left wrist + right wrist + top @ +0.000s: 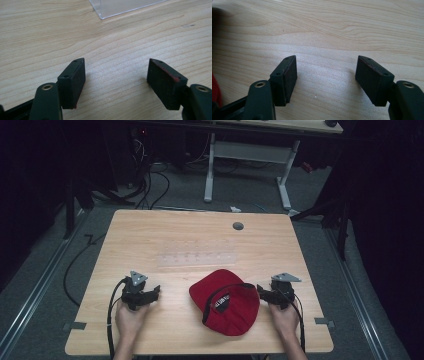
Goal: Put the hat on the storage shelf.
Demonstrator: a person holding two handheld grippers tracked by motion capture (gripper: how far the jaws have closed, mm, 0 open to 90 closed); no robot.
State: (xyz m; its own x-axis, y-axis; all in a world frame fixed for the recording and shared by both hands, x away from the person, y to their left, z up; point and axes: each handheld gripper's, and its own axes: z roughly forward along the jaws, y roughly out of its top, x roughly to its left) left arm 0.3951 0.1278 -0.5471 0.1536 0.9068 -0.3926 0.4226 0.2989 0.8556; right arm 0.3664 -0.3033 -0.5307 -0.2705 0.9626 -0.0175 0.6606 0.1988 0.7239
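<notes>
In the high view, one red cap (227, 302) is lying upside down on the wooden table (165, 240), toward the six o'clock edge and a little to five o'clock of the table's middle. A black label with white writing is showing inside the cap, too small to read. Two grippers are resting on the table, one in each of the person's hands. The left gripper (156, 291) is sitting well apart from the cap at its nine o'clock side, and the right gripper (261, 291) is sitting just beside the cap's rim at three o'clock. One clear plastic strip (196, 258) is lying at the cap's twelve o'clock, and one grey round plug (238, 226) is sitting farther off toward twelve.

In the left gripper view, the left gripper (116, 75) is standing released, bare wood between its two jaws, with one corner of the clear strip (120, 6) at twelve o'clock.

In the right gripper view, the right gripper (325, 73) is likewise standing released over bare wood, and a sliver of the cap (215, 90) is showing at eight o'clock.
</notes>
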